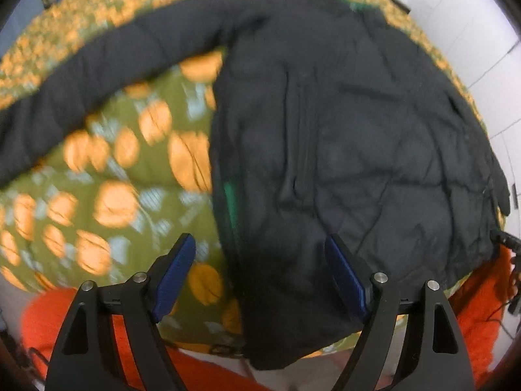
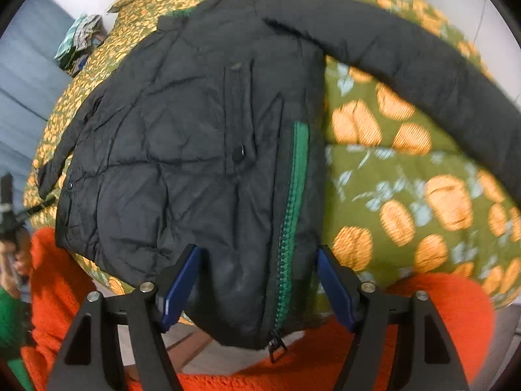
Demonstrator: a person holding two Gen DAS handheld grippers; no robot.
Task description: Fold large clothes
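Note:
A black quilted jacket (image 1: 342,137) lies flat on a bed with a green bedspread printed with orange pumpkins (image 1: 123,176). One sleeve (image 1: 97,65) stretches out to the left in the left wrist view; the same sleeve (image 2: 423,62) runs right in the right wrist view. A green zipper (image 2: 294,195) runs along the jacket's (image 2: 182,150) near edge. My left gripper (image 1: 260,254) is open above the jacket's hem, holding nothing. My right gripper (image 2: 257,264) is open, its jaws on either side of the zipper edge of the hem.
An orange fleecy garment (image 2: 439,309) lies at the bed's near edge, also in the left wrist view (image 1: 49,319). White cabinets (image 1: 472,32) stand to the right. A bundle of cloth (image 2: 78,39) sits at the bed's far left by a blue wall.

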